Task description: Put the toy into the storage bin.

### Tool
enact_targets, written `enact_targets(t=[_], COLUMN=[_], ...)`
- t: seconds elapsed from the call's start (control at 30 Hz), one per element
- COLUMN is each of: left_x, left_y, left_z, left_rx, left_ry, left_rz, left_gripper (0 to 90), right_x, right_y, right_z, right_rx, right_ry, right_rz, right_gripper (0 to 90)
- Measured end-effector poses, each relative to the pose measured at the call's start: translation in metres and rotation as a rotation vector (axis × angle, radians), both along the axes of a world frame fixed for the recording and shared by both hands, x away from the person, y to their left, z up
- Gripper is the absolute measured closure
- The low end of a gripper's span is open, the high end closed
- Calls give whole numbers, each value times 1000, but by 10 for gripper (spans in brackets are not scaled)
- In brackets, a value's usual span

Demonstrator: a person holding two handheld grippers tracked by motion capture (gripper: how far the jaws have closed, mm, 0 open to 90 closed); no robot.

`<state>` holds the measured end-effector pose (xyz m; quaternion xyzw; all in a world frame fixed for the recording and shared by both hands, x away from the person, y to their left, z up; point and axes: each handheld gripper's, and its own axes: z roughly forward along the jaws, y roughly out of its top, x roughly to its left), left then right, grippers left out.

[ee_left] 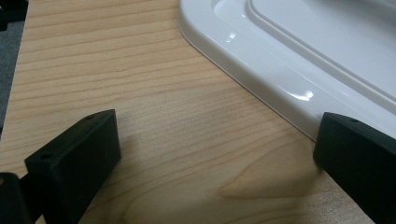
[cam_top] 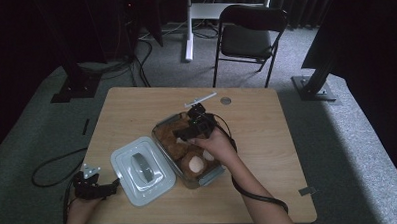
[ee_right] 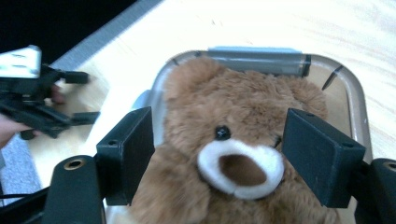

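Lying in the clear container (cam_top: 163, 127), the teddy bear (ee_right: 233, 140) sits between the right tool's (ee_right: 219, 154) wide jaws.

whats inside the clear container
A brown teddy bear fills the clear container, face up. Whatever lies under the bear is covered. The lid sits beside it.

R tongs (cam_top: 183, 134) over teddy (cam_top: 188, 151) in container (cam_top: 208, 175); lid (cam_top: 138, 171) beside.

High view overhead, gripper views close (sharing table (cam_top: 267, 119))
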<state>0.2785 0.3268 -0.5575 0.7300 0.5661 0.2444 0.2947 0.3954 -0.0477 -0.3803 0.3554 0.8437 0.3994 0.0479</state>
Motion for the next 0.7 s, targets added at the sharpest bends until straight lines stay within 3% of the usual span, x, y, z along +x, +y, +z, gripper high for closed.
enact_targets(t=[0.3,0.4,0.6,0.7], left_x=[0,0,0,0], left_y=[0,0,0,0], left_z=[0,0,0,0], left_rx=[0,0,-1,-1], left_ry=[0,0,0,0], left_rz=[0,0,0,1], left_gripper=[12,12,12,12], right_x=[-33,-36,-56,-66], right_y=[-20,-23,-46,-54], right_z=[5,4,-1,-9], right_rx=[23,27,62,73], right_ry=[-24,-26,-28,-6], right_rz=[40,38,38,49], right_gripper=[247,248,247,247])
